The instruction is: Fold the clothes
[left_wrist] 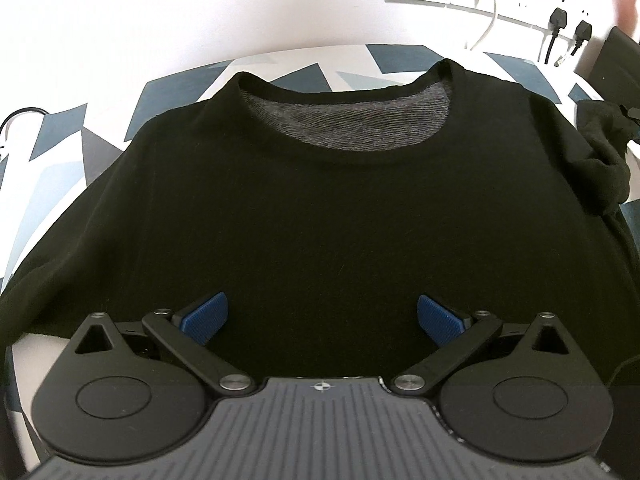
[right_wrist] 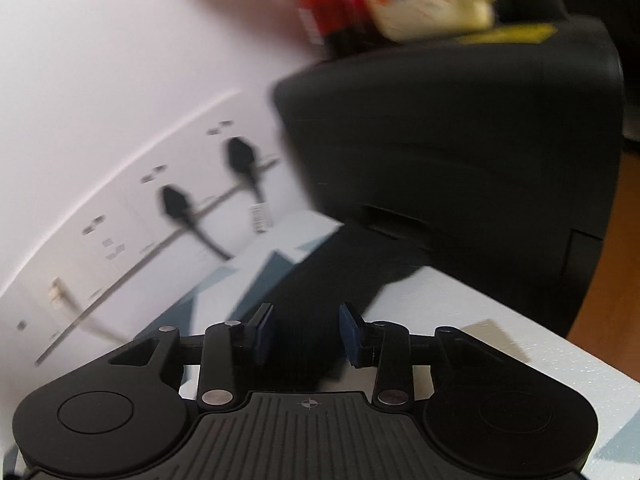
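A black sweater (left_wrist: 312,208) lies flat on the patterned table (left_wrist: 60,152), its collar (left_wrist: 344,120) at the far side showing grey lining. Its right sleeve (left_wrist: 600,152) is bunched at the right edge. My left gripper (left_wrist: 322,316) is open over the sweater's near hem, blue pads wide apart and empty. In the blurred right wrist view, my right gripper (right_wrist: 306,334) is partly open with a strip of black cloth, likely the sleeve (right_wrist: 320,280), running between its pads; whether the pads touch it I cannot tell.
A white wall panel with sockets and black plugs (left_wrist: 560,24) stands behind the table, also in the right wrist view (right_wrist: 208,200). A large black bin or case (right_wrist: 460,160) stands past the table's right edge. A black cable (left_wrist: 16,120) lies at the far left.
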